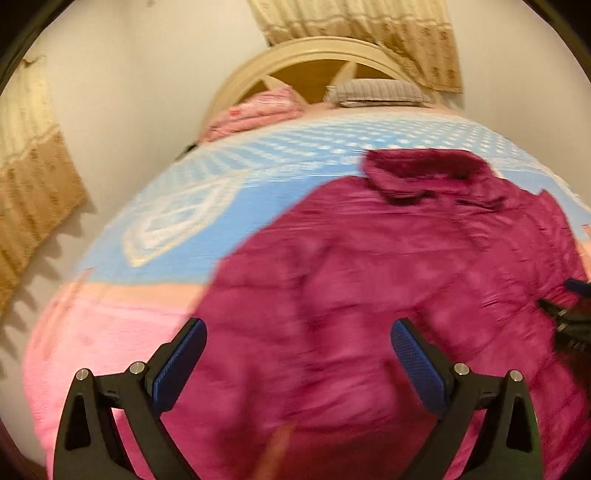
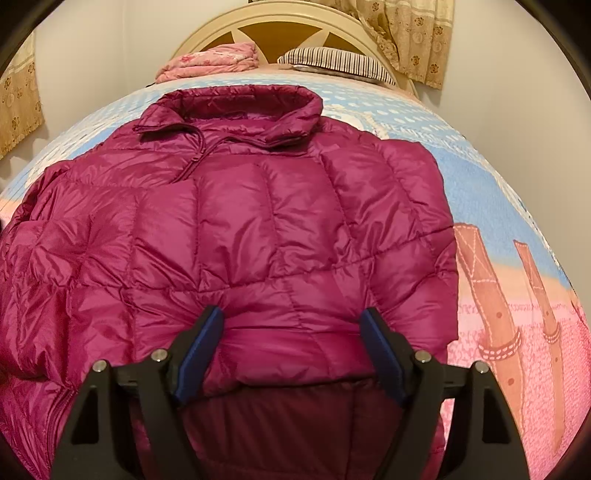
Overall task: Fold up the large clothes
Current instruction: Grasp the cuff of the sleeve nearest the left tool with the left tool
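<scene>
A magenta quilted puffer jacket [image 2: 258, 229] lies on the bed, collar toward the headboard, its right side folded in over the body. My right gripper [image 2: 291, 332] is open, its blue pads resting on the jacket's lower part, with fabric between them. In the blurred left wrist view the jacket [image 1: 369, 295] fills the lower right. My left gripper [image 1: 295, 350] is open and empty above the jacket's left part. The right gripper's tip [image 1: 569, 314] shows at the right edge there.
The bed has a blue and pink patterned cover [image 2: 491, 206]. A folded pink blanket [image 2: 210, 61] and a striped pillow [image 2: 336, 61] lie by the cream headboard [image 2: 280, 16]. Curtains [image 2: 413, 37] hang behind. A wall [image 1: 122, 110] runs along the bed's left side.
</scene>
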Available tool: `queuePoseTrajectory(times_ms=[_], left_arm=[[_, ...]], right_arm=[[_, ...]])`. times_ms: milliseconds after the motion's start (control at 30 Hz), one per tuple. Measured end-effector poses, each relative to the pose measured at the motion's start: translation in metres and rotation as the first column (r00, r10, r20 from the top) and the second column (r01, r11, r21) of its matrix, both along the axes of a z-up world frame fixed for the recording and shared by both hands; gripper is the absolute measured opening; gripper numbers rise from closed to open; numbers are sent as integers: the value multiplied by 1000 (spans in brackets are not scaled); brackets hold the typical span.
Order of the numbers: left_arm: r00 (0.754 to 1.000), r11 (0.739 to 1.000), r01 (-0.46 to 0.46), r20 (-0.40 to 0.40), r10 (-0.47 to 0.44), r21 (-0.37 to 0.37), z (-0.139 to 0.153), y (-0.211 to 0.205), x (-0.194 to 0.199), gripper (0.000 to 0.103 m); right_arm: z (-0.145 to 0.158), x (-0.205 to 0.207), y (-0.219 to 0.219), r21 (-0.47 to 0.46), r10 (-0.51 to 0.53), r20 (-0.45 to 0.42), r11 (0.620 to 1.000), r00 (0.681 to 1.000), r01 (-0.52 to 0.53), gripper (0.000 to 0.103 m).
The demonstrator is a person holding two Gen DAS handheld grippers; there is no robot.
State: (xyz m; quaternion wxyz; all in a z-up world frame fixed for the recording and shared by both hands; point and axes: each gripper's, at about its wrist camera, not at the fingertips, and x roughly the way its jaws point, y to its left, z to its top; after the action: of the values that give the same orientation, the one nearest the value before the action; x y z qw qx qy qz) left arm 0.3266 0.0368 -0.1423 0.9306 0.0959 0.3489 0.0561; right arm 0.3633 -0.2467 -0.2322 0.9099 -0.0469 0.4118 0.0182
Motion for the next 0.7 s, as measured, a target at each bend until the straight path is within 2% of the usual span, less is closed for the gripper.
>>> queuePoseTrajectory(times_ms=[133, 267, 367, 533, 700], left_arm=[[995, 994, -101, -6, 101, 36, -3, 57, -21, 100], [976, 977, -211, -40, 213, 31, -15, 113, -47, 100], [967, 969, -248, -51, 248, 7, -19, 137, -65, 100], [963, 963, -262, -76, 258, -56, -26, 150, -91, 100], [964, 955, -254, -119, 237, -157, -30, 144, -111, 100]], right_arm=[[1, 0, 1, -2, -2, 3, 1000, 1000, 2, 80], [0, -1, 1, -3, -3, 4, 1000, 1000, 3, 80], [0, 0, 1, -5, -3, 4, 1000, 1000, 3, 81], [2, -3, 1, -14, -8, 10, 1000, 1000, 8, 82], [2, -4, 1, -19, -14, 12, 1000, 1000, 14, 84]])
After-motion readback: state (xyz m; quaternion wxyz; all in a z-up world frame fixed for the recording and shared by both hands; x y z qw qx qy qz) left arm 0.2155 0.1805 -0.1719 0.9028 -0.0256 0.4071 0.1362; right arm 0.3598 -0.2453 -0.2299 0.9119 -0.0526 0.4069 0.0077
